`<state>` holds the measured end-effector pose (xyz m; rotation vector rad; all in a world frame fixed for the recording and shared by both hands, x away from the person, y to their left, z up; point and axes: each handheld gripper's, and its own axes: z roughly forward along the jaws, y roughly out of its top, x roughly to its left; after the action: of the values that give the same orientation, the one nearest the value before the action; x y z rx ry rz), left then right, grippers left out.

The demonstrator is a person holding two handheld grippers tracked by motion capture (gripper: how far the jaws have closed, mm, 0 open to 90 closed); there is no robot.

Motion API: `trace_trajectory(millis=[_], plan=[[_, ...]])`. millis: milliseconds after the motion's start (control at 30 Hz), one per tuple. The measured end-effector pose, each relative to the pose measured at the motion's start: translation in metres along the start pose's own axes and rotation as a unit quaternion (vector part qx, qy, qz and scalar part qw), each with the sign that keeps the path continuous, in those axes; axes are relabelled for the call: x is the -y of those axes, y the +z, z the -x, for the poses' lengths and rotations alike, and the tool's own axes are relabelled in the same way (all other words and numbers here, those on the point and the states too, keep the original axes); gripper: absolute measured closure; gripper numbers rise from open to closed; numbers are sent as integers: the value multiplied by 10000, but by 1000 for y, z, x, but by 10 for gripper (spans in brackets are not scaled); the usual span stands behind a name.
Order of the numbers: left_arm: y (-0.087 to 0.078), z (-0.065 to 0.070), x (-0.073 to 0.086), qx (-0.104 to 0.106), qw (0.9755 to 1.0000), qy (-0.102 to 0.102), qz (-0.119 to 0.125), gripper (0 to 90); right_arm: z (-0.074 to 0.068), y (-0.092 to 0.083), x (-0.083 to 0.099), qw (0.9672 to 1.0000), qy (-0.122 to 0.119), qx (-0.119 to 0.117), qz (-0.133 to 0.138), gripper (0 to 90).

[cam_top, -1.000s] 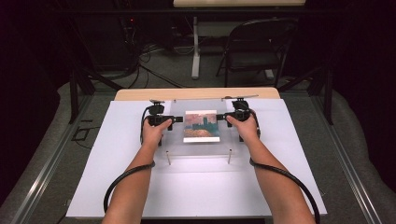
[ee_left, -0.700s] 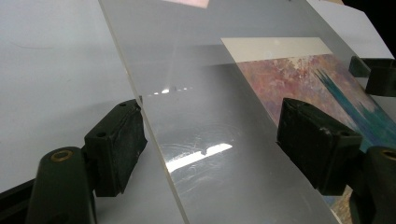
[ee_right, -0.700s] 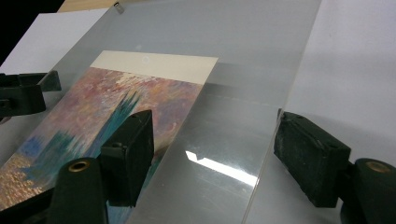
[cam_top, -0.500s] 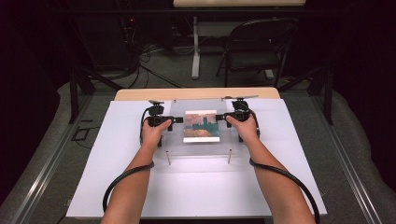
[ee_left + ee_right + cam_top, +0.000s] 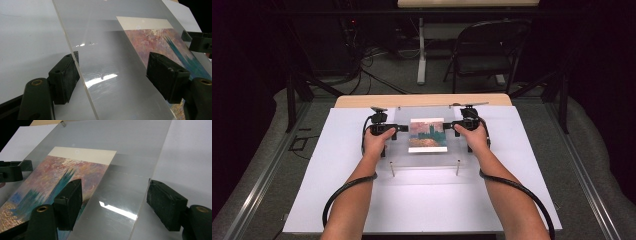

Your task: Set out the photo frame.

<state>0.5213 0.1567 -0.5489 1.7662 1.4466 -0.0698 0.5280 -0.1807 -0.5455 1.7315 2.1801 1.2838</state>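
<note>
No legible brand, label or writing appears on any item. One clear acrylic sheet (image 5: pixel 427 137) lies over one painted print (image 5: pixel 427 135) on the white board (image 5: pixel 337 190); two metal standoff pins (image 5: pixel 392 168) are visible at its near edge. Two grippers are present. The left gripper (image 5: pixel 112 75) has its jaws spread, one on each side of the sheet's edge, neither pressing it. The right gripper (image 5: pixel 113 202) likewise straddles the opposite edge, jaws spread. The print sits between both grippers.

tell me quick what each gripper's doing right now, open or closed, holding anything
Left gripper: open, jaws straddling the left edge of the clear acrylic sheet, not clamped.
Right gripper: open, jaws straddling the sheet's right edge, not clamped.
</note>
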Motion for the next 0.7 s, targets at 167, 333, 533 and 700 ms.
trace_trajectory(millis=[167,333,533,700], plan=[[-1,0,0,-19,10000,3,28,272,0,-1,0,10000,11,-10,10,301],[-3,1,0,8,10000,34,73,289,1,-3,-1,10000,-15,-26,14,311],[-10,3,-1,33,9998,71,190,317,-3,-9,-3,9999,-129,-7,56,317],[-20,8,-1,45,9994,158,301,338,-10,-16,-5,9994,-283,43,175,319]])
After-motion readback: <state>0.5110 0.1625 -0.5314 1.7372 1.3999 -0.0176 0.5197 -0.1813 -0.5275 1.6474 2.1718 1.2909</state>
